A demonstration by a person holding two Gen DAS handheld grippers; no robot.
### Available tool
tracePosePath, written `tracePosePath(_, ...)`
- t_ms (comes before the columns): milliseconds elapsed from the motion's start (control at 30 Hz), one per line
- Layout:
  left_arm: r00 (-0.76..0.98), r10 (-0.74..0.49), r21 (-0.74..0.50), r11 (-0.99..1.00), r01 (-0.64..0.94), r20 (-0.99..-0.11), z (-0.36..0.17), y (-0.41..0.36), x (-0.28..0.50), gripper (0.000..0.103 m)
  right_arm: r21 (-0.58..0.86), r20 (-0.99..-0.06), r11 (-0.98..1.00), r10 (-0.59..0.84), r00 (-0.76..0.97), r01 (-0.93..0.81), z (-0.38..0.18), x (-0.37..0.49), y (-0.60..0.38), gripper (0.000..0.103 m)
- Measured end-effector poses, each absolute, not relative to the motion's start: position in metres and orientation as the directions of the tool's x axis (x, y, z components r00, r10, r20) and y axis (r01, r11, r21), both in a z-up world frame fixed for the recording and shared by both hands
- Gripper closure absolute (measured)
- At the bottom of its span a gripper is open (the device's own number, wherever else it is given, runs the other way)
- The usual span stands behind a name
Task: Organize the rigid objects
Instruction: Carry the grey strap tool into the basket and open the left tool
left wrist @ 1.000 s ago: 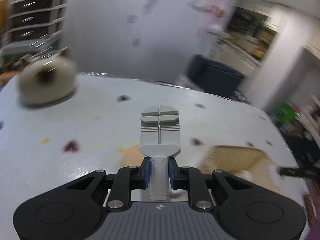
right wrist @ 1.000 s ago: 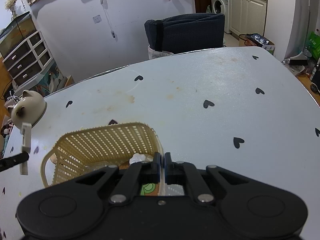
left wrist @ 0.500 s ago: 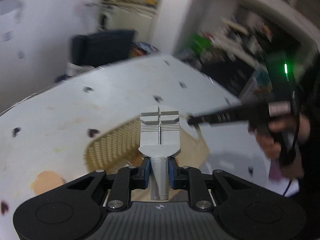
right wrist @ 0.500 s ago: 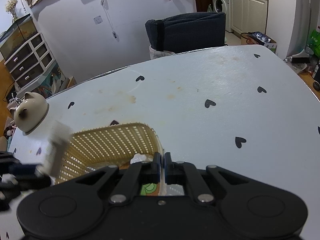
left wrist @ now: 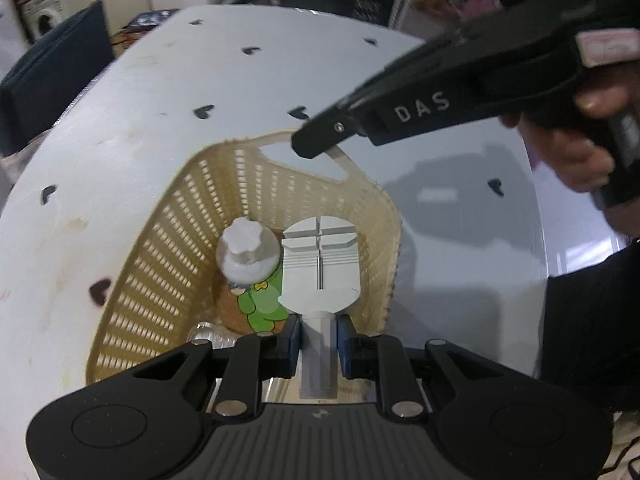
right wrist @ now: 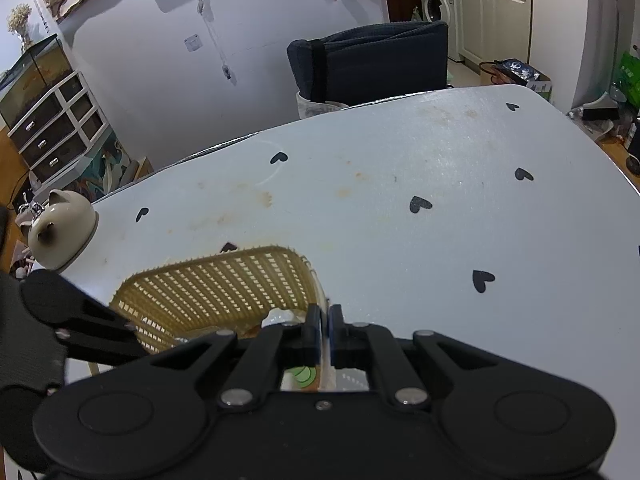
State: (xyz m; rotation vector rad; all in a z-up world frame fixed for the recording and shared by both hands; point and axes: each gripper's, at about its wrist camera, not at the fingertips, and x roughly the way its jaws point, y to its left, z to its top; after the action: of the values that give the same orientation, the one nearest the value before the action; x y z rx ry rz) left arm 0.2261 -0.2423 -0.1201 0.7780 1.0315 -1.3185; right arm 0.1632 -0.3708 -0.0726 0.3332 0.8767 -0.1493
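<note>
My left gripper is clamped on the grey plastic tool, held above the open yellow basket. My right gripper is pinched shut on the basket's rim. White knob lies inside.

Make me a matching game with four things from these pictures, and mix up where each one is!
Things:
1. grey plastic tool
2. white knob-topped piece
3. cat-shaped ceramic dish
4. right gripper

Places or states:
A. on the table's far left corner
B. lying inside the basket
C. shut on the basket's rim
D. clamped in the left gripper, above the basket

Pairs: 1-D, 2-B, 3-A, 4-C
</note>
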Motion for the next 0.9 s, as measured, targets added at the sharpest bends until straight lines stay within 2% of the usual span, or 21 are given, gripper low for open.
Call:
tracePosePath(267, -0.077, -0.352, -0.122, 0.107, 0.987, -0.933, -0.138, -0.263, 0.24, 0.082, 0.23, -0.774, 0.934, 0.006, 0.633, 0.273, -0.073, 0.165, -0.371, 0.098)
tracePosePath(367, -0.095, -0.353, -0.161, 0.164, 0.973, -0.931, -0.14, -0.26, 0.249, 0.078, 0.227, -0.775, 0.935, 0.004, 0.632, 0.272, -0.072, 0.165, -0.371, 0.098)
tracePosePath(400, -0.105, -0.356, -0.179, 0.18, 0.967, -0.929, -0.141, -0.259, 0.252, 0.076, 0.229, -0.775, 0.935, 0.005, 0.632, 0.272, -0.072, 0.165, -0.371, 0.098)
tracePosePath(467, -0.13, -0.365, -0.219, 0.216, 0.951, -0.922, -0.142, -0.255, 0.256, 0.063, 0.23, -0.775, 0.934, 0.007, 0.632, 0.272, -0.073, 0.165, -0.372, 0.098)
tracePosePath(500, -0.135, -0.37, -0.233, 0.234, 0.944, -0.919, -0.141, -0.253, 0.258, 0.05, 0.23, -0.775, 0.934, 0.006, 0.632, 0.273, -0.073, 0.165, -0.372, 0.098)
tracePosePath(533, -0.131, -0.376, -0.236, 0.247, 0.94, -0.917, -0.14, -0.25, 0.26, 0.044, 0.23, -0.775, 0.934, 0.007, 0.632, 0.273, -0.073, 0.166, -0.372, 0.098)
tracePosePath(900, -0.083, -0.423, -0.233, 0.315, 0.92, -0.902, -0.115, -0.232, 0.258, 0.028, 0.237, -0.775, 0.932, 0.01, 0.632, 0.275, -0.074, 0.166, -0.372, 0.098)
